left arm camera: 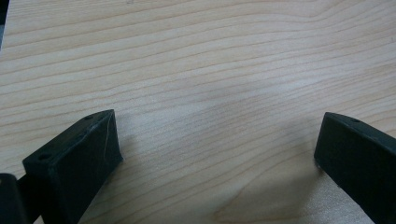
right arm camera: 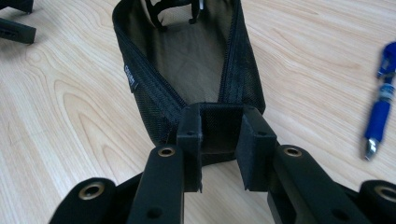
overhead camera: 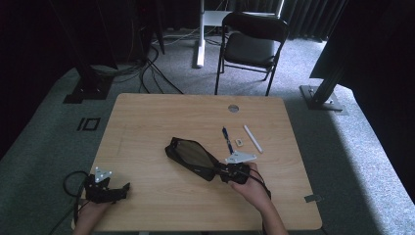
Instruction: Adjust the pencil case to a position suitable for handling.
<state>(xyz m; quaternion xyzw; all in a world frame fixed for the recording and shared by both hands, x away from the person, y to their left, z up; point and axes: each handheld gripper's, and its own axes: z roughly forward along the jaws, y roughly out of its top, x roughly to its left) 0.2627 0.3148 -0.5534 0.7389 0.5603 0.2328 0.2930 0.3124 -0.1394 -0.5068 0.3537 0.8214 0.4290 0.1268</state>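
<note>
Pouch (overhead camera: 190, 156) mid-frame, unzipped, empty; right tongs (right arm camera: 219, 154) pinch its end. Pen (overhead camera: 226, 139) outside. Left tongs (left arm camera: 215, 154) spread, idle.

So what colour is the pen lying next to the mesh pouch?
Blue, with a silvery tip; the pen shows best in the right gripper view, lying beside the black mesh pouch.

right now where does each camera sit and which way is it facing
High view: above the person's side, looking forward and down on the table; both forearms enter below.
Left gripper view: rides the left gripper, facing bare wood, jaws apart.
Right gripper view: rides the right gripper, clamping the black mesh pouch.
Shared: pouch and blue pen.
</note>
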